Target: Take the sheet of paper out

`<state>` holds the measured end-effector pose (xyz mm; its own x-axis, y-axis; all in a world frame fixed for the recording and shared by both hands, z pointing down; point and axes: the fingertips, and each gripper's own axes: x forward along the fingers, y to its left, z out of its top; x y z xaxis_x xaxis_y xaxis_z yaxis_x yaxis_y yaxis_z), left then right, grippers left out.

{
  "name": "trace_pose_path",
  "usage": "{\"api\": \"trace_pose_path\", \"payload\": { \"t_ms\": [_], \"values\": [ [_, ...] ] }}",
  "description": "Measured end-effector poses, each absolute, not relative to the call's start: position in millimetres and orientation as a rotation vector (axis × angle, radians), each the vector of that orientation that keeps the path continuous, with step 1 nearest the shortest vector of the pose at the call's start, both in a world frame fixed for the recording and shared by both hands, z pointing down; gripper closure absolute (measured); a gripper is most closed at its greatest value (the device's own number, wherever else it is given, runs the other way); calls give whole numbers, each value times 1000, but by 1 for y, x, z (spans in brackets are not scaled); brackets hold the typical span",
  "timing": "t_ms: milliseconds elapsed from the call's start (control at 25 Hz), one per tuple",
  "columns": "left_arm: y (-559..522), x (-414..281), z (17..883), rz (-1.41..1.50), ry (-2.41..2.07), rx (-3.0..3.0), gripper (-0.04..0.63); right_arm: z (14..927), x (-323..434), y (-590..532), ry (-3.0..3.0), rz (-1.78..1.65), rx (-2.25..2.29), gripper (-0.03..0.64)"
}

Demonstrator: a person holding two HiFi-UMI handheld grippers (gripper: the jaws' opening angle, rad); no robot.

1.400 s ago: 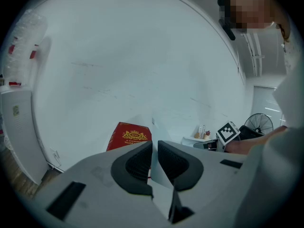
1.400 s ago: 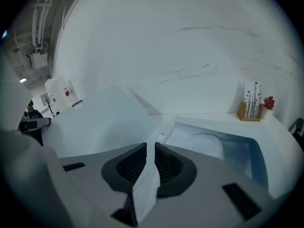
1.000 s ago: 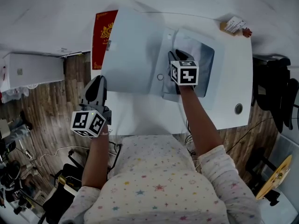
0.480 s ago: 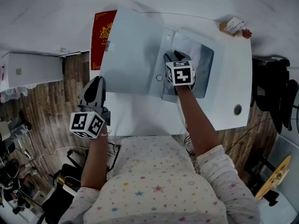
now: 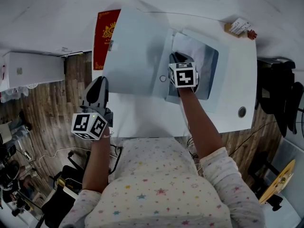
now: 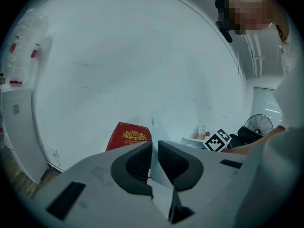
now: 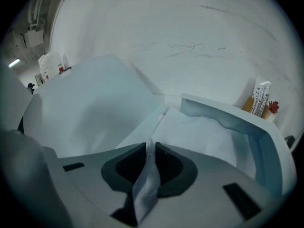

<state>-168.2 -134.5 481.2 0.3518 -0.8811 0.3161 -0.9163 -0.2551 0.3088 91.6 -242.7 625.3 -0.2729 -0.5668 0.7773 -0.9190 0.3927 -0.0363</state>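
Observation:
A pale blue folder (image 5: 213,68) lies open on the white table (image 5: 232,94). Its big cover (image 5: 135,51) is lifted and swung to the left. My left gripper (image 5: 101,83) is shut on the cover's near left edge; in the left gripper view a thin edge runs between the gripper (image 6: 155,148) pads. Over the folder's pocket, my right gripper (image 5: 178,59) is shut on the white sheet of paper (image 5: 192,47). The right gripper view shows the paper (image 7: 199,137) pinched in that gripper (image 7: 150,151), with the pocket's rim (image 7: 247,122) curling behind it and the cover (image 7: 90,113) to the left.
A red book (image 5: 105,37) lies under the cover at the table's left edge. A small box of cards (image 5: 239,26) stands at the far right corner. A cable hole (image 5: 242,111) is near the right front. A white cabinet (image 5: 33,70) stands to the left, a black chair (image 5: 280,89) to the right.
My right gripper has shifted slightly left and back with the paper, and more white sheet shows over the pocket. The left gripper has held still on the cover.

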Motion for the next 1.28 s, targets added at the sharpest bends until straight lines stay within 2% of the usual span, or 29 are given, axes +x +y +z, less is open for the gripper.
{"api": "trace_pose_path", "payload": {
  "t_ms": [360, 1280],
  "values": [
    [-134, -167, 482, 118, -1551, 2192, 555, 614, 90, -245, -1997, 644, 1302, 603],
    [-129, -159, 475, 113, -1511, 2224, 556, 568, 41, -241, -2245, 740, 1202, 612]
  ]
}}
